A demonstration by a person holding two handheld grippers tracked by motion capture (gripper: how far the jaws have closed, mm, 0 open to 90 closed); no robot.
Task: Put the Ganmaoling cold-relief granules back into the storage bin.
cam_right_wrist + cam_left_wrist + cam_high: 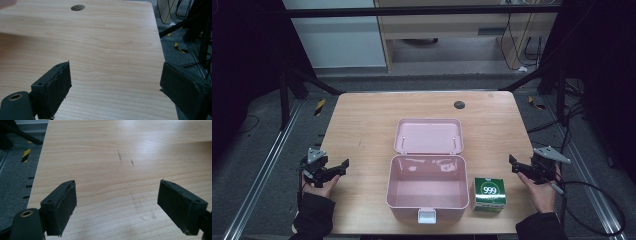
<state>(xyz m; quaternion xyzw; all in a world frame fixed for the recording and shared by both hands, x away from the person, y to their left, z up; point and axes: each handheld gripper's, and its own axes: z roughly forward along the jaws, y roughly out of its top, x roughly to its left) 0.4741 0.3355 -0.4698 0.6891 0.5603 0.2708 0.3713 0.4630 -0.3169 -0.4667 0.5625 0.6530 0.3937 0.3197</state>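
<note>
Your left tongs (343, 165) hang at the left edge of the worktop (362, 125), spread wide with nothing between them; your right tongs (513, 162) sit the same way at the right edge, wide and empty. The green carton (490, 194) stands just beside the right wall of the pink box (427, 187), near the front edge, and the box is open with its lid (429, 135) laid back flat behind it.

The carton is closest to your right hand (542, 192), so that looks like the one to move. The risk is the narrow gap: if you come in from the side, the inner jaw will likely strike the box wall and shove the light box across the wood. Come down from above, across the carton's front and back faces instead. Squeeze too hard and the cardboard may buckle; too lightly and it could slip on the lift. Lift it clear of the rim before crossing, or the carton will catch and tip.
</note>
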